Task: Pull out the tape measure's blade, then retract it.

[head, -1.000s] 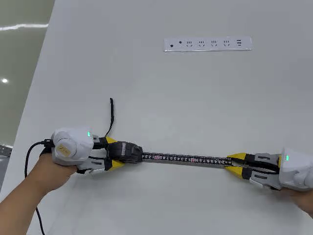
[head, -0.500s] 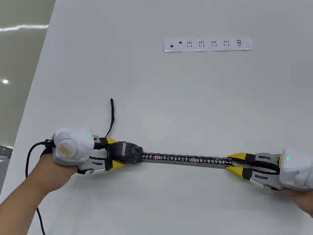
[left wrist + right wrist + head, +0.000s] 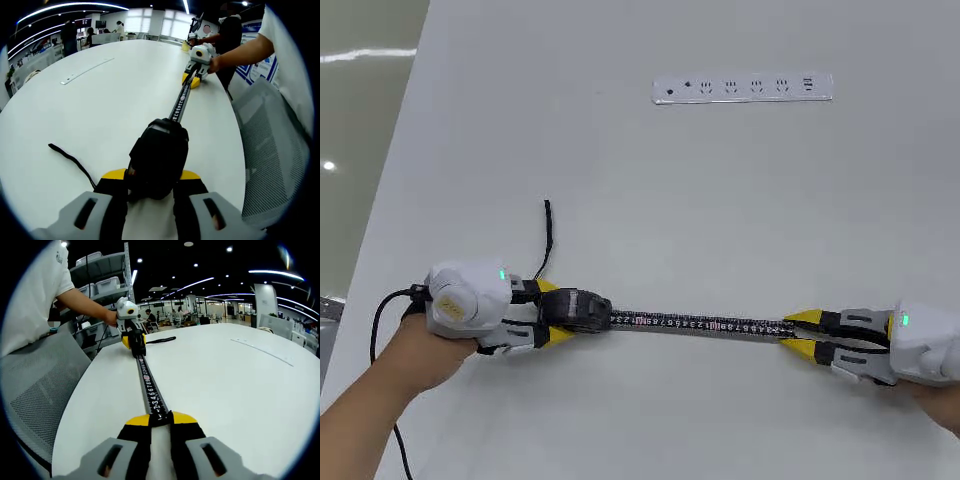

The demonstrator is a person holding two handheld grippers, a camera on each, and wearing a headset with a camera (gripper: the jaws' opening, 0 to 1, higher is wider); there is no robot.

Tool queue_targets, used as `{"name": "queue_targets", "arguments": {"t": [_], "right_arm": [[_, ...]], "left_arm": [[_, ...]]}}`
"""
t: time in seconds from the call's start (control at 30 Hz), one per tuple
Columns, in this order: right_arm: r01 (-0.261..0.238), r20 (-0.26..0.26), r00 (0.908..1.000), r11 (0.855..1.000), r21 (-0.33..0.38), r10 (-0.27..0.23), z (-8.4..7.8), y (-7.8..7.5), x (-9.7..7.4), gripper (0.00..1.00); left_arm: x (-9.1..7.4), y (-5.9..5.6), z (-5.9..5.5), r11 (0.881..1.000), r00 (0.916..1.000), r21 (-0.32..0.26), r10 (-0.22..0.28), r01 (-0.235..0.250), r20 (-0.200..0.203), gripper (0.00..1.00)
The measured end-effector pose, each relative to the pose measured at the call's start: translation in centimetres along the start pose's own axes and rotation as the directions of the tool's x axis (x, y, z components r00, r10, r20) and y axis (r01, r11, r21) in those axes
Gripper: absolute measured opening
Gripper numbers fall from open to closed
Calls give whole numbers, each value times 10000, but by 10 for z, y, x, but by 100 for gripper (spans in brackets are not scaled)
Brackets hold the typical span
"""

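A black tape measure case (image 3: 582, 310) (image 3: 159, 157) rests on the white table, and my left gripper (image 3: 557, 311) (image 3: 150, 182) is shut on it. Its dark blade (image 3: 698, 324) (image 3: 181, 100) (image 3: 150, 387) with printed numbers runs straight to the right, low over the table. My right gripper (image 3: 798, 335) (image 3: 161, 421) is shut on the blade's end. The case's black wrist strap (image 3: 548, 238) (image 3: 72, 160) lies loose on the table behind the left gripper. In the right gripper view the left gripper (image 3: 132, 337) with the case is at the blade's far end.
A white power strip (image 3: 742, 89) (image 3: 86, 71) (image 3: 262, 351) lies flat at the far side of the table. The table's left edge (image 3: 382, 190) drops to a glossy floor. A grey mesh chair (image 3: 272, 150) (image 3: 40, 385) stands by the near edge. A black cable (image 3: 382, 330) trails from the left gripper.
The blade's span between the grippers looks about the same. The right gripper has shifted very slightly; the left gripper and case stay put.
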State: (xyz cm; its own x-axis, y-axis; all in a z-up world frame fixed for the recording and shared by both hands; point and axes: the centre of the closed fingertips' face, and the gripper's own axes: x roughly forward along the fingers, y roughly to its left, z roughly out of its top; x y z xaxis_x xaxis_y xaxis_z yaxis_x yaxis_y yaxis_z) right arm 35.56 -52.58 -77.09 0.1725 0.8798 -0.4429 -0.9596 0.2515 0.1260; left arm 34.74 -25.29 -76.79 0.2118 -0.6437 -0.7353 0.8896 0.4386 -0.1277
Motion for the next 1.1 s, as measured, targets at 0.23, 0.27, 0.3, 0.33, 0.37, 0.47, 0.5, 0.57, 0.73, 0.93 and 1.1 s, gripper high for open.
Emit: {"name": "queue_targets", "arguments": {"t": [0.23, 0.27, 0.3, 0.33, 0.37, 0.47, 0.5, 0.57, 0.73, 0.93, 1.1], "right_arm": [[164, -15, 9999, 9996, 226, -164, 1, -3, -2, 14], [172, -19, 9999, 9996, 246, -171, 1, -3, -2, 14], [182, -33, 9998, 9996, 220, -181, 1, -2, -2, 14], [190, -37, 9998, 9996, 229, -189, 1, -2, -2, 14], [180, -24, 9998, 9994, 290, -180, 2, -1, -2, 14], [182, -23, 9998, 9991, 384, -181, 2, -1, -2, 14], [180, -25, 9998, 9990, 404, -179, 2, -1, -2, 15], [174, -24, 9998, 9988, 459, -173, 1, -2, -2, 15], [89, -22, 10000, 9988, 491, -88, 2, 2, 1, 20], [41, -60, 10000, 9989, 462, -38, -2, 2, 1, 24], [112, -77, 9999, 9986, 513, -108, -2, 1, 0, 26]], "left_arm": [[1, -2, -1, 9991, 9995, 385, 194, -185, -238, 32], [0, -1, -1, 9990, 9995, 395, 202, -193, -232, 32], [0, -1, -1, 9991, 9995, 383, 207, -198, -222, 32], [0, -1, -1, 9992, 9995, 358, 211, -203, -221, 32], [0, 0, -1, 9991, 9995, 368, 225, -217, -222, 32], [0, 1, 1, 9980, 9992, 541, 325, -313, -215, 33], [0, 1, 1, 9979, 9992, 574, 320, -306, -236, 33], [0, 0, 2, 9979, 9992, 576, 325, -310, -248, 33], [-1, 4, 2, 9977, 9985, 468, 497, -487, -212, 39], [-2, 5, 10, 9971, 9981, 433, 623, -623, 7, 46], [-1, 3, 12, 9978, 9984, 351, 556, -559, 93, 46]]}}
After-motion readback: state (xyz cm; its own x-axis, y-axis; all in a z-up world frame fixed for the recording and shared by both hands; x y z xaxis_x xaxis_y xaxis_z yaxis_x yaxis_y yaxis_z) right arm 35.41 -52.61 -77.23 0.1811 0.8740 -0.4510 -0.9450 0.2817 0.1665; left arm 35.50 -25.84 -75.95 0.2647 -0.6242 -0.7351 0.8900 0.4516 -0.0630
